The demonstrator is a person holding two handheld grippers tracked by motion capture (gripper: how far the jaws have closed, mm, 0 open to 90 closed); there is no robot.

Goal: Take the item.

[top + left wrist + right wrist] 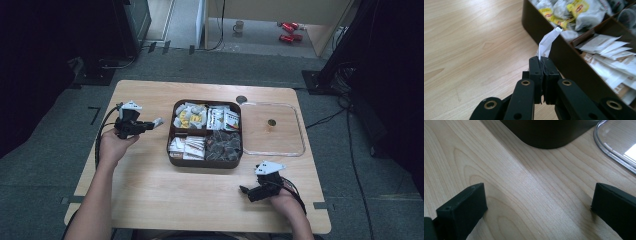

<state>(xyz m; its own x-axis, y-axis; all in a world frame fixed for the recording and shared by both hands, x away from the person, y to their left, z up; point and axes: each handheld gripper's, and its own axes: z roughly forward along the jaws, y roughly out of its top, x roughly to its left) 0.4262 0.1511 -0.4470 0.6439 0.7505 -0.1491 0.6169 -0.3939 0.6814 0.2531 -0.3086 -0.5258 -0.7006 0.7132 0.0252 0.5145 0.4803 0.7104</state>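
Observation:
A dark brown tray point(172, 131) with four compartments sits mid-table, filled with tea bags and sachets. My left gripper point(150, 124) hovers just left of the tray, shut on a thin white paper sachet point(158, 121). In the left gripper view the jaws are pressed together on the sachet point(547, 42), which sticks up toward the tray wall point(541, 27). My right gripper point(245, 190) rests low on the table in front of the tray's right corner. Its fingers point(461, 212) stand wide open with bare wood between them, facing the tray corner point(546, 135).
A clear plastic lid point(272, 129) lies flat right of the tray, its rim point(614, 152) in the right gripper view. The wooden table point(150, 190) has bare space in front and left. Cables, a mug and red objects lie on the floor beyond.

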